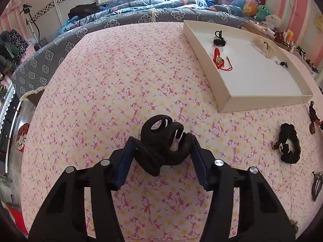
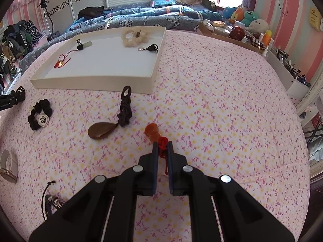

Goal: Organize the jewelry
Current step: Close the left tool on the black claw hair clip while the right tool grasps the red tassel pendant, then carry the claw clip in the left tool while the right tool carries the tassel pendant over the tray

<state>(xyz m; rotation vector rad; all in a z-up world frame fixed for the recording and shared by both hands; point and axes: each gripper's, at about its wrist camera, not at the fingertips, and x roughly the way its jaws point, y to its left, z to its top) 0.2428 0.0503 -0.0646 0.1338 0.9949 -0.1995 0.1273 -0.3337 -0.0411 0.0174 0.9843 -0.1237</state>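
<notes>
A pink flowered tablecloth (image 2: 212,100) carries a white tray (image 2: 97,83), black scrunchie (image 2: 39,115) and brown pendant (image 2: 101,131)

my fingers (image 1: 125,161) wear dark blue pads on black arms. my left grips a black hair claw (image 1: 161,141); my right pinches red cord (image 2: 162,147) on an orange pendant (image 2: 152,131). the bench cloth (image 2: 212,104) is pale pink, scattered with magenta sprigs and yellow dots. the tray (image 2: 94,84) is cream, its floor white.

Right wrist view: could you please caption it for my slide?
Right gripper pinches a red-corded orange pendant near the white tray.
</notes>
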